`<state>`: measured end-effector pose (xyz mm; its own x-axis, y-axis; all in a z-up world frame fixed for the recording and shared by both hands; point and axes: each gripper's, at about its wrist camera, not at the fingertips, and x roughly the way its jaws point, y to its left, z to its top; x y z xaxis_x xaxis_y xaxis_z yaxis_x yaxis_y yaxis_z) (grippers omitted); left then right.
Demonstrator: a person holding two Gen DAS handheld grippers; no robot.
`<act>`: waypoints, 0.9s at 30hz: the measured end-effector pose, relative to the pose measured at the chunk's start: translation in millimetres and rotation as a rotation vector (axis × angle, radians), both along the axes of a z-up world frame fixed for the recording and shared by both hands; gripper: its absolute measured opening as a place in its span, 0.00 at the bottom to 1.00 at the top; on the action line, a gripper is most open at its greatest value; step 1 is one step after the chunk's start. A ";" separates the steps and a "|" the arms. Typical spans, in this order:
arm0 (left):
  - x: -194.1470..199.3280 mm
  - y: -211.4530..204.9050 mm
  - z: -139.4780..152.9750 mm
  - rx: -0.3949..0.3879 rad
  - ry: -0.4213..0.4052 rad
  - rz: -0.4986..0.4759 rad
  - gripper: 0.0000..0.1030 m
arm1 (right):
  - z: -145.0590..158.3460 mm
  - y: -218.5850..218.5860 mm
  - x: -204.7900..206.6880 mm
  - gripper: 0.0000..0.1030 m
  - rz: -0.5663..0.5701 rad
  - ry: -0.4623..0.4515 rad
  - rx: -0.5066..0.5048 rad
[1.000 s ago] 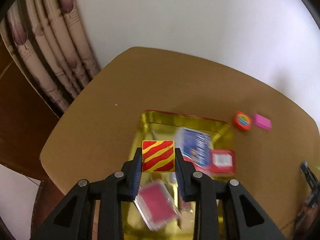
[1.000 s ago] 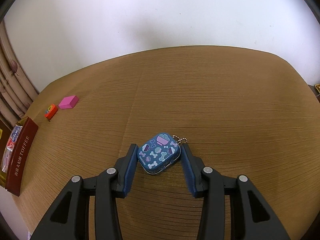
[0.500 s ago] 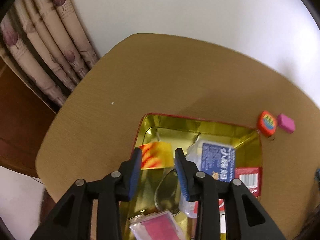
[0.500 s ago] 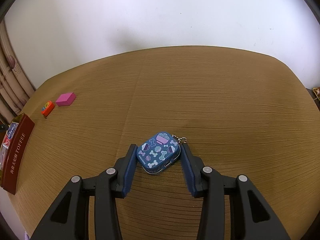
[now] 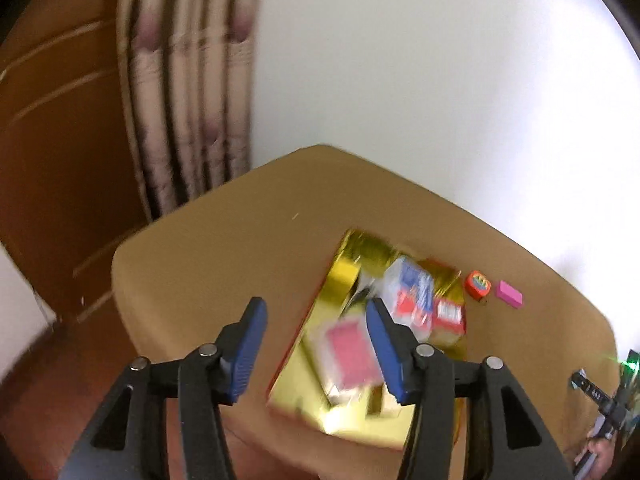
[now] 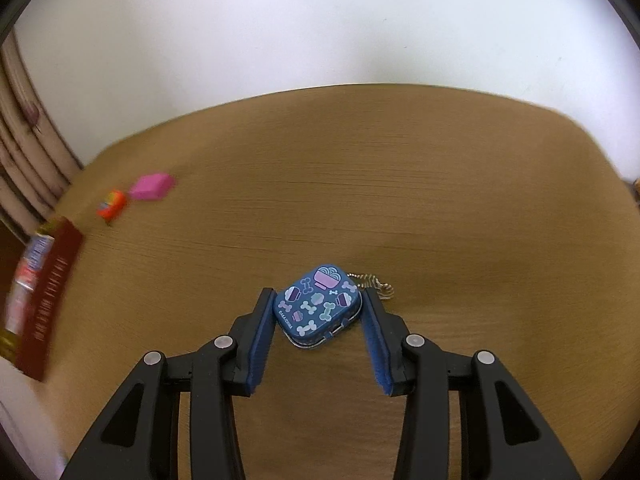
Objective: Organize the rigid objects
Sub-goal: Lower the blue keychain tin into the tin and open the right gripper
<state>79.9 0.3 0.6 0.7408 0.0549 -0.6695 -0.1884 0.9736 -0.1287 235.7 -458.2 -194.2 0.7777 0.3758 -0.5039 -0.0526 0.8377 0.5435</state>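
Left wrist view, blurred: the left gripper (image 5: 316,312) hangs above the table (image 5: 224,248) with its jaws opening and nothing gripped between them. Beyond its fingers the gold tray (image 5: 344,276) holds a red packet (image 5: 352,350), a blue-and-white packet (image 5: 412,284) and a red box (image 5: 450,314). An orange trinket (image 5: 479,283) and a pink block (image 5: 509,294) lie just beside the tray.

Right wrist view: the right gripper (image 6: 318,312) is clenched on the blue tin (image 6: 318,306), pads pressing both its sides. Whether the tin rests on the table cannot be told. Its bead chain (image 6: 376,284) trails behind it.
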 end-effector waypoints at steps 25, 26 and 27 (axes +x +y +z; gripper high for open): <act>-42.9 13.4 -30.6 -0.047 0.001 -0.066 0.51 | 143.6 307.3 -57.8 0.39 0.656 -0.135 0.050; -42.3 14.9 -31.3 -0.057 0.004 -0.065 0.52 | 143.2 309.4 -56.0 0.39 0.651 -0.137 0.026; -42.3 16.4 -31.6 -0.064 0.004 -0.062 0.51 | 141.8 312.3 -56.1 0.39 0.647 -0.137 0.006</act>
<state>37.7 16.8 -31.0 0.7388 -0.0338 -0.6731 -0.1287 0.9733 -0.1901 179.6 -145.9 -52.4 0.4513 0.7911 -0.4128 -0.6135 0.6110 0.5002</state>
